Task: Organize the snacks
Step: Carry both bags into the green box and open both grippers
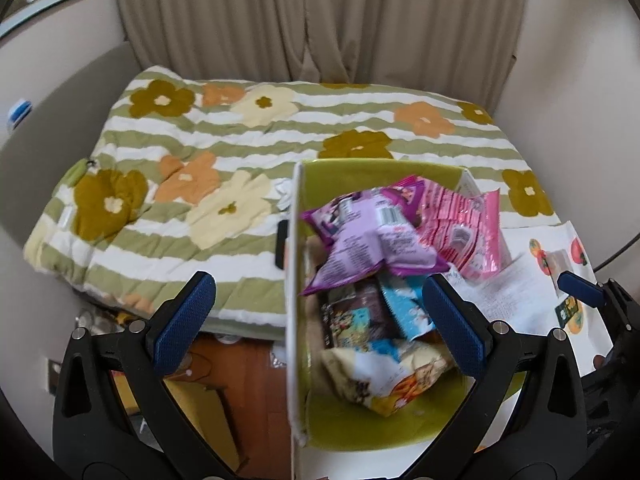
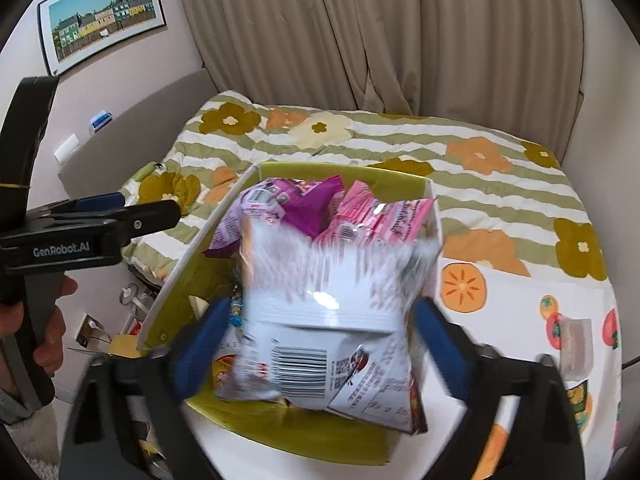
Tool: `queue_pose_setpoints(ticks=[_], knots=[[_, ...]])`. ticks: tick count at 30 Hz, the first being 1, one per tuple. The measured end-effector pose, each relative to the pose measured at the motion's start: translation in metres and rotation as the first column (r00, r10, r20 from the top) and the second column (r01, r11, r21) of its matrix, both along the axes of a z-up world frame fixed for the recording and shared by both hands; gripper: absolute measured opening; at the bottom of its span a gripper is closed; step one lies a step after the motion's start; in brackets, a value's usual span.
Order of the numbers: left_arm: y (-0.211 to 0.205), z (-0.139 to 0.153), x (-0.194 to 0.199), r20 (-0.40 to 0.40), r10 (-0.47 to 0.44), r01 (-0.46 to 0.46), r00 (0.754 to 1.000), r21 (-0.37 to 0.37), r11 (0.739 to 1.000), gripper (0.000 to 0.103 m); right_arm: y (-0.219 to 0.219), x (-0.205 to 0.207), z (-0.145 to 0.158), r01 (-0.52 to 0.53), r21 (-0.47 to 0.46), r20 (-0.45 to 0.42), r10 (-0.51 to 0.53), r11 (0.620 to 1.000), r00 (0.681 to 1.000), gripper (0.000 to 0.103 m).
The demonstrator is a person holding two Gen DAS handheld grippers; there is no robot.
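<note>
Lime-green inside, white outside: the box (image 1: 294, 280). In it, a lilac and purple snack bag (image 1: 360, 236), a pink striped packet (image 1: 460, 220), a turquoise pouch (image 1: 404, 312), a yellow and white bag (image 1: 384, 376). On top in the right wrist view, a white packet (image 2: 320, 320) with a black barcode and red print. Green and white stripes with olive, orange and cream flowers across the quilt (image 1: 180, 160). White cloth (image 2: 520, 320) dotted with orange persimmons. Beige curtain (image 1: 320, 16). Blue pads on black for the left gripper (image 1: 320, 332) and the right gripper (image 2: 320, 344).
</note>
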State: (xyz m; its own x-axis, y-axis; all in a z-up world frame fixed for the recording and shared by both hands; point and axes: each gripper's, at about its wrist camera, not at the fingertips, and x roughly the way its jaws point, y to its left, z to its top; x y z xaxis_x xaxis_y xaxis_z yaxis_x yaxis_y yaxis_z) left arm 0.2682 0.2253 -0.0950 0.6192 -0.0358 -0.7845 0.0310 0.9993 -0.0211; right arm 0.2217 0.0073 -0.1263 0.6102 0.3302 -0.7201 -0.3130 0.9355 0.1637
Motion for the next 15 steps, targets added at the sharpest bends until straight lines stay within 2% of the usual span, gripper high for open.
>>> queue_pose_setpoints(ticks=[4, 9, 15], knots=[[0.005, -0.012, -0.013, -0.024, 0.028, -0.028, 0.999, -0.008, 1.0, 0.103, 0.001, -0.01, -0.011, -0.014, -0.009, 0.002, 0.014, 1.0, 1.0, 0.103], [-0.002, -0.021, -0.023, -0.053, 0.02, -0.021, 0.998, -0.019, 1.0, 0.103, -0.001, -0.019, -0.011, -0.021, -0.006, 0.002, 0.021, 1.0, 1.0, 0.103], [-0.015, -0.011, -0.032, -0.031, -0.004, 0.003, 1.0, -0.013, 1.0, 0.103, -0.006, -0.028, -0.002, -0.015, 0.007, 0.019, 0.015, 1.0, 1.0, 0.103]])
